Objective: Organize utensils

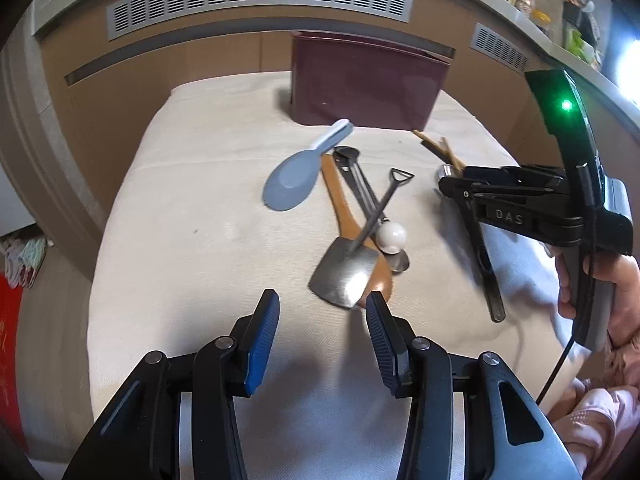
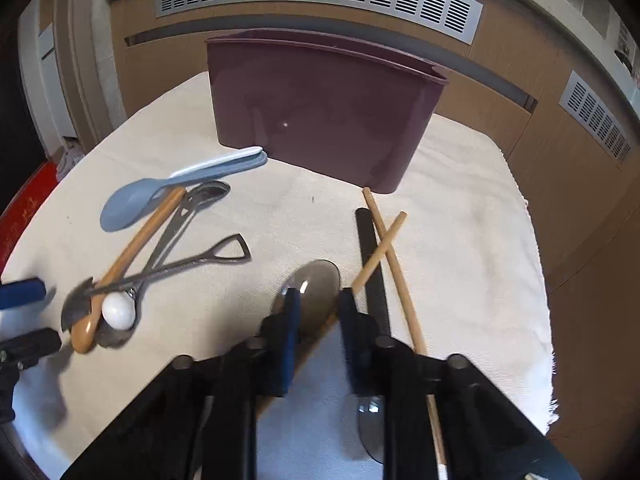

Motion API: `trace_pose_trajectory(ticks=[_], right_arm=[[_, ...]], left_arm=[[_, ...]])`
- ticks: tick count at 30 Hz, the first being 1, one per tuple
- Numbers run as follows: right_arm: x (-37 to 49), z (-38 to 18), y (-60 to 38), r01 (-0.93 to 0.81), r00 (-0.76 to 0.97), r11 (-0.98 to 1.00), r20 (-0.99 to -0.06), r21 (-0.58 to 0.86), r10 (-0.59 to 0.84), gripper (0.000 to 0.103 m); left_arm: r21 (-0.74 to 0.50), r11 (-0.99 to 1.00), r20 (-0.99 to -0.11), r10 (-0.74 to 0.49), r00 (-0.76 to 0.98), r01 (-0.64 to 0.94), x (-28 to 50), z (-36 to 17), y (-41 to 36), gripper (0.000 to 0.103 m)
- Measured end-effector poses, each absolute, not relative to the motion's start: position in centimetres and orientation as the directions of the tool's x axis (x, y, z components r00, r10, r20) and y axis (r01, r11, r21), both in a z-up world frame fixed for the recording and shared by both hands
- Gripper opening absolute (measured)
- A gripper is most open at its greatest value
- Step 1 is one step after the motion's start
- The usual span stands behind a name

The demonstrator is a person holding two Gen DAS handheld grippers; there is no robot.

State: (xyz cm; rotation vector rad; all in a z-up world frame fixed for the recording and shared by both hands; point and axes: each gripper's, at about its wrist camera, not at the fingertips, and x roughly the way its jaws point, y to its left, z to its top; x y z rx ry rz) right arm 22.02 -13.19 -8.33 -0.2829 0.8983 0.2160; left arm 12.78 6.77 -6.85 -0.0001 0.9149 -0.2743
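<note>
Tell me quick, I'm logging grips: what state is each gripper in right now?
Left gripper: jaws open, nothing between them.
Right gripper: jaws closed on the metal spoon with a brown handle.

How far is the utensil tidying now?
Done: nothing seen; no handle rises above the maroon bin. In hand: the right gripper pinches a metal spoon; the left gripper is open. Left: blue paddle, wooden spoon, chopsticks and others lie on the cloth.
</note>
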Motion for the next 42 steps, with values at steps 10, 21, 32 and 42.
trace_pose_trajectory(ticks=[10,21,32,42], right_arm=[[21.2,-7.5,-19.6,-0.234,0.602,0.971,-0.79,-0.041,0.112,0.014],[21.7,-7.8,-15.6,-0.275,0.5,0.952,-0.826,0.133,0.259,0.041],[21.5,-8.3,-12.1,-0.314,0.601,0.947,-0.786,-0.07,0.142,0.028],[20.1,-4.8,-17.0,-0.268,0.646,0.963,-0.734,0.039,0.21,0.028]], left_arm=[[-0.135,0.952,-0.795,-0.27,0.544,0.275,15.1,-7.4,5.0,0.052],[-0.207,0.907,-0.767,-0.383,0.515,0.367,13.6,-6.0,2.6,0.052],[-0.158,0.952,-0.775,-0.284,0.565,0.261,13.6,-6.6,5.4,0.052],[-0.125,0.96,-0.797,-0.247,0.551,0.249,15.0,-8.1,4.0,0.049]])
